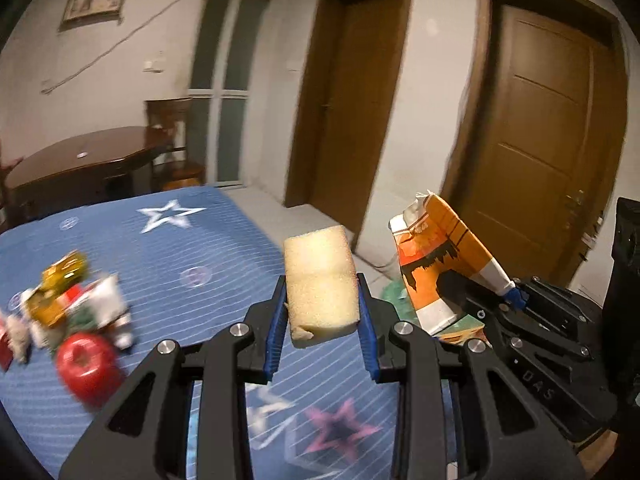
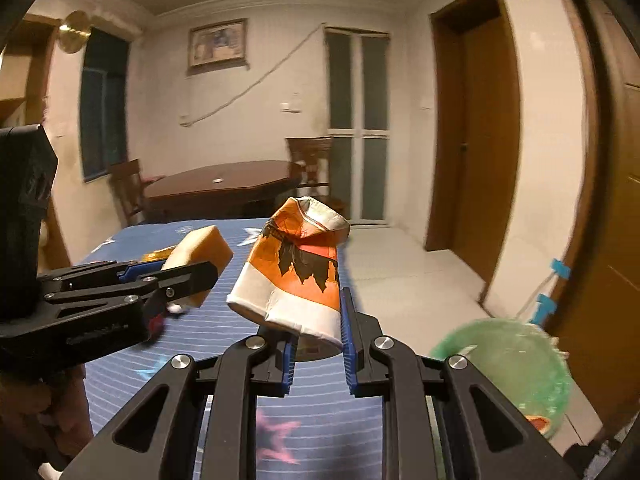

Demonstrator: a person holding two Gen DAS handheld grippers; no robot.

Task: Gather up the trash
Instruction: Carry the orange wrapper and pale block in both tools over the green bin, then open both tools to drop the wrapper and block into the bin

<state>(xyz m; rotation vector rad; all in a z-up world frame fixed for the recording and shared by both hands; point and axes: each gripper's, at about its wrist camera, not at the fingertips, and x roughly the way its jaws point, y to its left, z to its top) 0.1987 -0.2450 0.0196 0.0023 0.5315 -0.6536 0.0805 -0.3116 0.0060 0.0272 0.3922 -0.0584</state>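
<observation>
Gripping a pale yellow foam block (image 1: 320,280) in our left gripper (image 1: 322,312) and a crushed orange paper cup (image 2: 298,268) in our right gripper (image 2: 318,344) above the blue star-patterned cloth (image 1: 160,240), we judge both mid-carry toward the green-bagged bin (image 2: 504,364) at lower right, with a red apple (image 1: 86,364) and crumpled wrappers (image 1: 68,296) left at centre left.

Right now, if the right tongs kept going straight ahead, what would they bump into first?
The right tongs, gripping a crushed orange-and-white paper cup, point along the blue star-patterned tablecloth toward the dark wooden table. Nothing nearer seems in line, though depth is unclear.

A porous, matt foam block (image 1: 320,280), a crumpled glossy paper cup (image 2: 298,268), striped cloth bedspread (image 1: 160,248), polished wood table (image 1: 88,156).
</observation>
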